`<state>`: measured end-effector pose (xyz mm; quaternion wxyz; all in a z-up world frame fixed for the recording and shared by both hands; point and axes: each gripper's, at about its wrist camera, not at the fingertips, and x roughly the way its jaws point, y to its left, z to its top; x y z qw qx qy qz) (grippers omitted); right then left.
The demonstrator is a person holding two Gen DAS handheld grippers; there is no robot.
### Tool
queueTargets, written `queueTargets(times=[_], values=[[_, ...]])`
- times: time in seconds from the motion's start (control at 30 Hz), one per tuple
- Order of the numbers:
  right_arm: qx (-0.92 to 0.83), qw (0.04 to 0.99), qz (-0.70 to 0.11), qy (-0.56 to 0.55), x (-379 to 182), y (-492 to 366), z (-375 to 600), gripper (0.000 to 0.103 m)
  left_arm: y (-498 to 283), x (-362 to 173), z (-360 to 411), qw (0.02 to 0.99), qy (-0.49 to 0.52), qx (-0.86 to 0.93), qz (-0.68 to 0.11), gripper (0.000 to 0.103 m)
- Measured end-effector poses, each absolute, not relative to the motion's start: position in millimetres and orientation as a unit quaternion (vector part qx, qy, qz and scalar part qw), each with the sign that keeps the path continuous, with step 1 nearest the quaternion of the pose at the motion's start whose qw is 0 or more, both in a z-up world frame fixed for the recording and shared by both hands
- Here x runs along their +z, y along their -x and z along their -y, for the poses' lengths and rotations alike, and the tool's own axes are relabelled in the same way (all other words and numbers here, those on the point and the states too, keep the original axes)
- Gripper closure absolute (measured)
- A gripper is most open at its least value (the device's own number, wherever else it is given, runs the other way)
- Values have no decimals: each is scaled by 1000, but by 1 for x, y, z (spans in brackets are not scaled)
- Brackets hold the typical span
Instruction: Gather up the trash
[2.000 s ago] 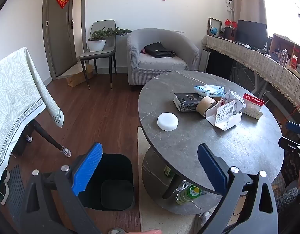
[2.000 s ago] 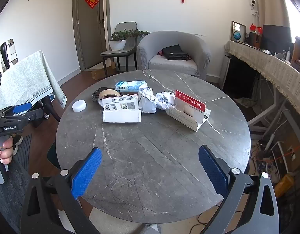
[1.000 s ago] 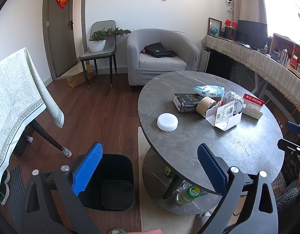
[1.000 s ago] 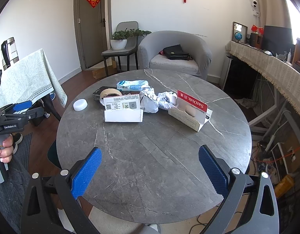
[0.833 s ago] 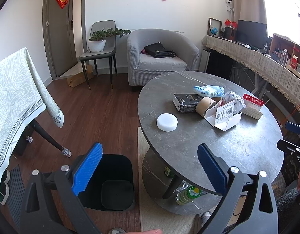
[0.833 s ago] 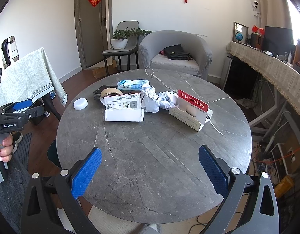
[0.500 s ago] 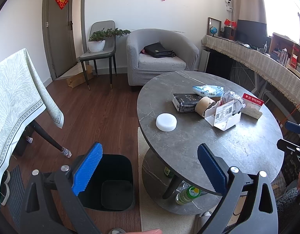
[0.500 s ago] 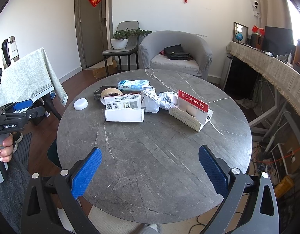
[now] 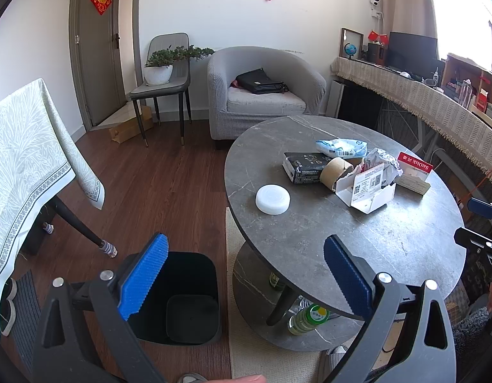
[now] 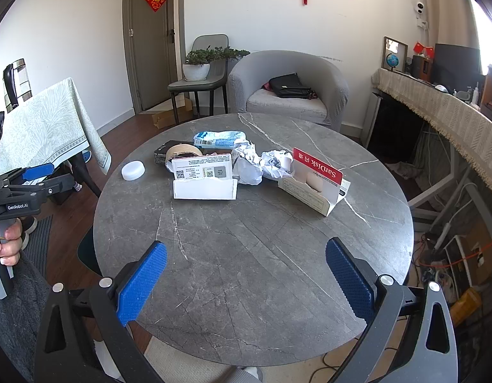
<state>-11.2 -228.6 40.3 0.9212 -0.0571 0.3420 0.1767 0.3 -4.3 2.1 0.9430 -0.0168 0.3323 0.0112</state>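
Nothing much moved: both grippers hover, left gripper [image 9: 244, 276] and right gripper [image 10: 246, 279] fingers apart, trash [image 10: 260, 166] well ahead on desk [image 10: 246, 239], bin [image 9: 182, 296] below left.

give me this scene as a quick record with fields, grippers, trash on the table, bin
left gripper: open, empty, above the bin and table edge
right gripper: open, empty, over bare table near its front edge
table: round, grey marble
trash on table: white box, crumpled paper, SanDisk box, tape roll, blue wrapper, black packet, white lid
bin: black, open, on floor left of table
progress: nothing picked up yet
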Motion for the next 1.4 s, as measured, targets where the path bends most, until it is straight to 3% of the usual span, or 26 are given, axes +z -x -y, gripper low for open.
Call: queueTargets(times=[1.4], values=[[180,920,-342,59,40,11,228,3,2,0,7,944,9,3,-329,4]])
